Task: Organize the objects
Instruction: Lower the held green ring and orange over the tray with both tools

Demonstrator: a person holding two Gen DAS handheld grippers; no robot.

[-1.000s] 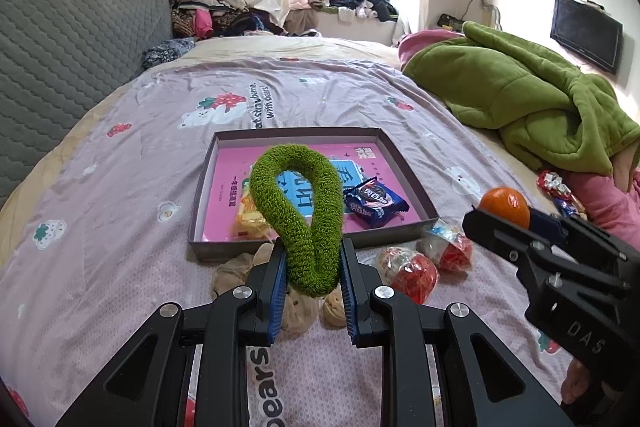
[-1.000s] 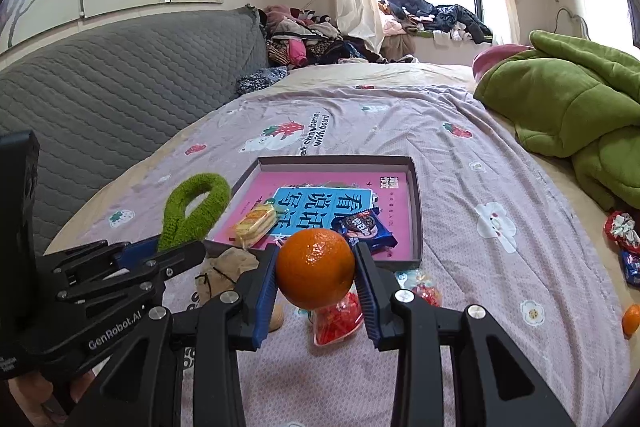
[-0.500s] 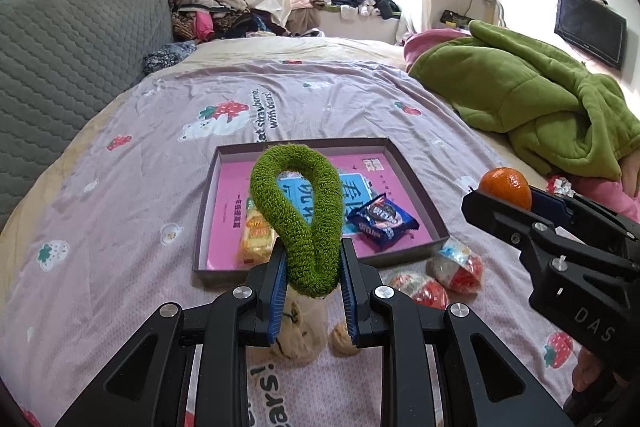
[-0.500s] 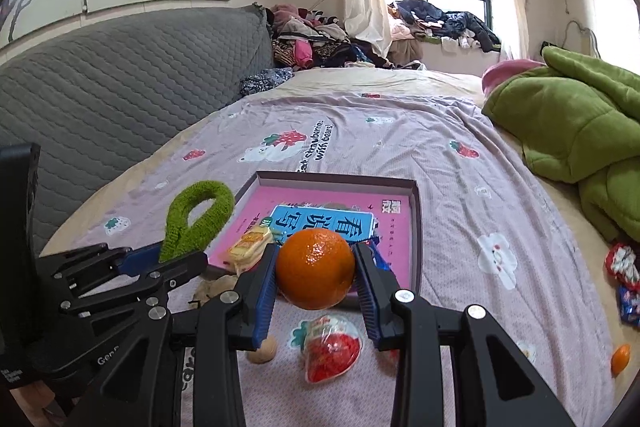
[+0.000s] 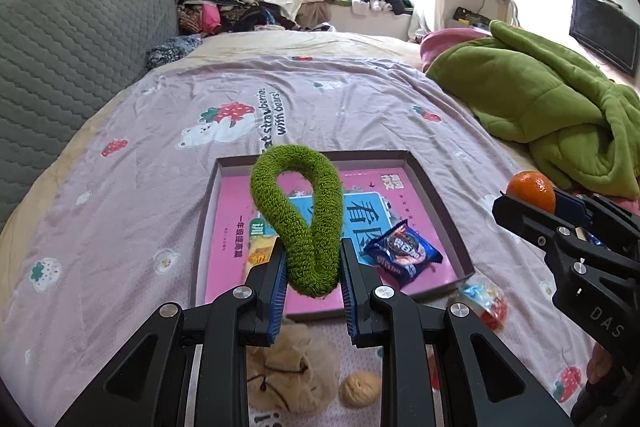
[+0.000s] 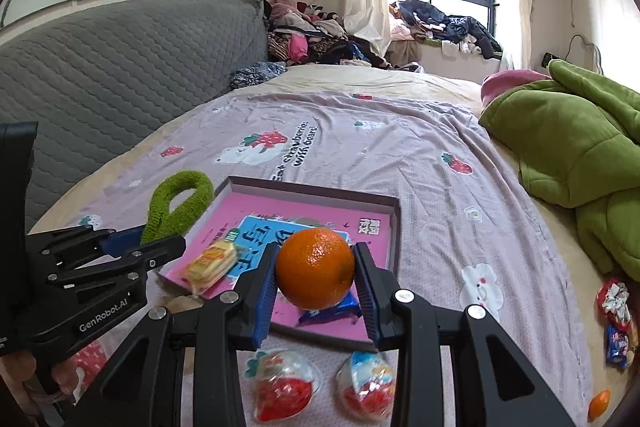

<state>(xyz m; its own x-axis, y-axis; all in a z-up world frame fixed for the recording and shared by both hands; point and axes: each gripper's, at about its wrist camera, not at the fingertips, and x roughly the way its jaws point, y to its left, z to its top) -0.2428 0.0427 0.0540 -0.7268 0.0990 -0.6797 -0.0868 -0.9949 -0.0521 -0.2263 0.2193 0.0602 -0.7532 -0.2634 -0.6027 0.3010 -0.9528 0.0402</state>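
Both hands have moved forward toward the box since a second ago, and each one is carrying something. The left gripper (image 5: 311, 277) is squeezed tight on the green fuzzy loop (image 5: 298, 215), and the loop sticks up between its blue pads. The right gripper (image 6: 316, 283) is closed on the orange (image 6: 315, 274), with a pad pressing on each side of it. Before, the box (image 5: 440, 203) sat farther off and the small things on the bed lay between it and the claws. Now the near edge of the box is right under the fingers, so the loop and the orange both hang over the pink bottom of the box. In the box there are already a yellow snack (image 6: 211, 262) and a blue cookie packet (image 5: 402, 254), lying on a blue and pink book cover. Two clear red candy packs (image 6: 284, 387) are on the sheet just in front of the box, and a tan pouch (image 5: 294, 371) and a walnut (image 5: 359, 389) lie there too. It looks like the next step is to lower the loop and the orange into the box and let go. There is bare pink space for them, but the orange could roll.
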